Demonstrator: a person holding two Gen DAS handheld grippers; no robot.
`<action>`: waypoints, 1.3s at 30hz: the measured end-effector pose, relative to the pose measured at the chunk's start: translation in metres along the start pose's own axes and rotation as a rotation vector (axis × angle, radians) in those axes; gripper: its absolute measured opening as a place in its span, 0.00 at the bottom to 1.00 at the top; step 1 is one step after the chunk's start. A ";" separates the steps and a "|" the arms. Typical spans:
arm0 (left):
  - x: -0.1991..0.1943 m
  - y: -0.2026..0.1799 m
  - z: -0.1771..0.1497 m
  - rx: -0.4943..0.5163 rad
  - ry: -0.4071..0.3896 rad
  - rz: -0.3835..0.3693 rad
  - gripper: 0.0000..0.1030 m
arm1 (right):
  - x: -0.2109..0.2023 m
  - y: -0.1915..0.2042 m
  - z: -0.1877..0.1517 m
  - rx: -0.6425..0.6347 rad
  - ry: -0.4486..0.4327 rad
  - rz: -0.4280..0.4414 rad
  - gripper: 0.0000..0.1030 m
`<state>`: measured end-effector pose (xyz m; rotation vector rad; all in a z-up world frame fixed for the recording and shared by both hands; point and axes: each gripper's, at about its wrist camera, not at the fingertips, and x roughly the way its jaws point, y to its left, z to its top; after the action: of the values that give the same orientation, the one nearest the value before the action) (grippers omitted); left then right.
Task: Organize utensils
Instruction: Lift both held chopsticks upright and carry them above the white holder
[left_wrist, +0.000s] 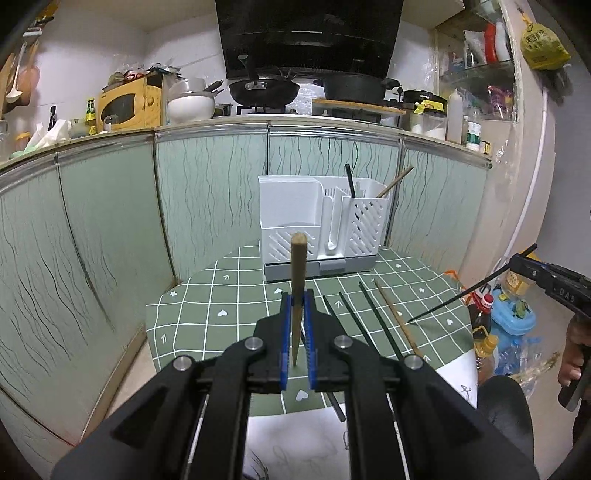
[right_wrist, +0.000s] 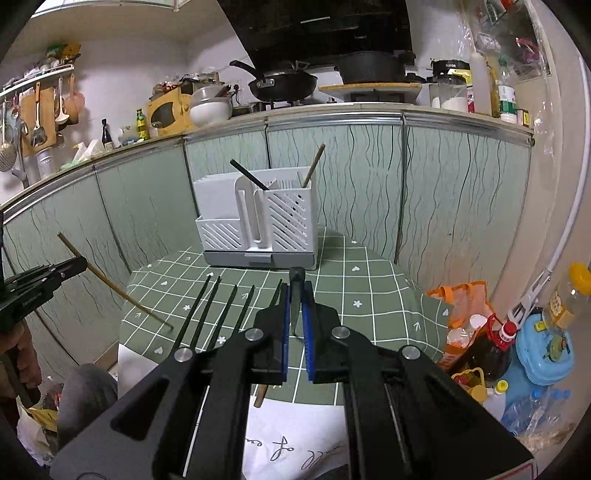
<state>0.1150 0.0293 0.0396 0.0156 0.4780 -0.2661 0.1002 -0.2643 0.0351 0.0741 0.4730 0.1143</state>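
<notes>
The left gripper (left_wrist: 297, 295) is clamped on a wooden chopstick (left_wrist: 297, 280) that stands upright between its blue pads. The right gripper (right_wrist: 296, 291) is closed on a black chopstick (right_wrist: 296, 295), held the same way, its blunt end pointing toward the room.

Both hover above a small counter (left_wrist: 207, 317) covered with a green cloth printed with a white grid, hearts and stars. Ahead of the grippers, at the far edge of that counter, sits a white utensil holder (left_wrist: 321, 221) on a grey base. Its right compartment already has one black chopstick (left_wrist: 350, 181) and one wooden chopstick (left_wrist: 395, 182) leaning in it.

To the right of the left gripper, three black chopsticks (left_wrist: 376, 317) and one wooden chopstick (left_wrist: 397, 317) lie loose on the cloth, roughly side by side. White paper with handwriting (right_wrist: 295, 446) lies on the near edge of the counter under the grippers.

Behind the holder runs a row of pale green cabinet doors (left_wrist: 210, 192) with dark wavy lines, topped by a worktop. On it are a black wok (left_wrist: 263, 91) on a gas stove, a black pot (left_wrist: 352, 88), a white bowl (left_wrist: 191, 105) and a yellow box (left_wrist: 131, 105). A black hood (left_wrist: 306, 33) hangs above. On the floor to the right of the counter stand bottles (right_wrist: 495, 350) and a blue container (right_wrist: 543, 354).
</notes>
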 end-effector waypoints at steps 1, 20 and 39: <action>-0.001 0.000 0.001 0.000 -0.002 -0.002 0.06 | -0.001 0.000 0.000 0.003 -0.001 0.003 0.06; 0.002 0.002 0.004 0.004 0.005 -0.004 0.06 | -0.001 0.003 0.003 -0.009 0.030 0.027 0.06; 0.035 -0.003 0.050 0.036 -0.014 -0.055 0.06 | 0.022 0.002 0.058 -0.057 0.014 0.037 0.06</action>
<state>0.1667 0.0135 0.0680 0.0357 0.4600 -0.3286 0.1461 -0.2620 0.0766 0.0257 0.4826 0.1648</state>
